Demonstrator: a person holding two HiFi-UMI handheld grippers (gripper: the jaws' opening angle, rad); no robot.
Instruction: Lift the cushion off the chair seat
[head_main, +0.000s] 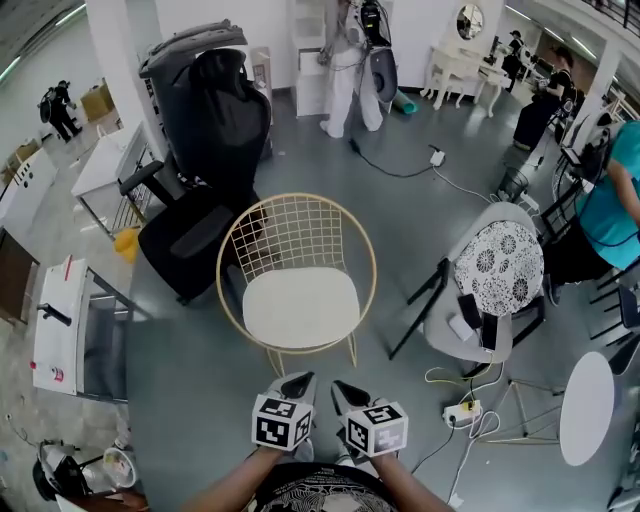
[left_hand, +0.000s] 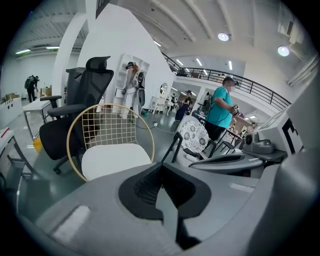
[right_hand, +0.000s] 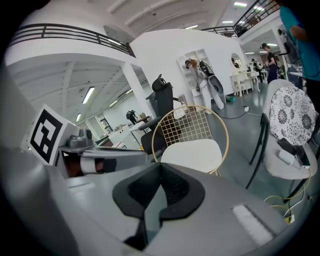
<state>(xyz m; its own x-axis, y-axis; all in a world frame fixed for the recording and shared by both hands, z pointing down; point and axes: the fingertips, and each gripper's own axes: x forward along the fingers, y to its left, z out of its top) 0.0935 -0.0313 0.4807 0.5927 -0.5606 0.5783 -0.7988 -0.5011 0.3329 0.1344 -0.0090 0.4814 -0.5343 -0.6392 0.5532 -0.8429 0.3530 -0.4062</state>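
Observation:
A white cushion (head_main: 300, 305) lies on the seat of a gold wire chair (head_main: 296, 232) in the middle of the head view. Both grippers hover side by side in front of the chair, short of its front edge and touching nothing. My left gripper (head_main: 298, 383) is shut and empty, and so is my right gripper (head_main: 347, 392) beside it. In the left gripper view the cushion (left_hand: 115, 159) lies ahead to the left of the shut jaws (left_hand: 161, 169). The right gripper view shows the cushion (right_hand: 192, 154) just beyond its shut jaws (right_hand: 161, 169).
A black office chair (head_main: 205, 150) stands behind the wire chair on the left. At the right is a white chair with a patterned cushion (head_main: 497, 272). Cables and a power strip (head_main: 462, 412) lie on the floor. A white table (head_main: 60, 325) stands left, and people stand at the back.

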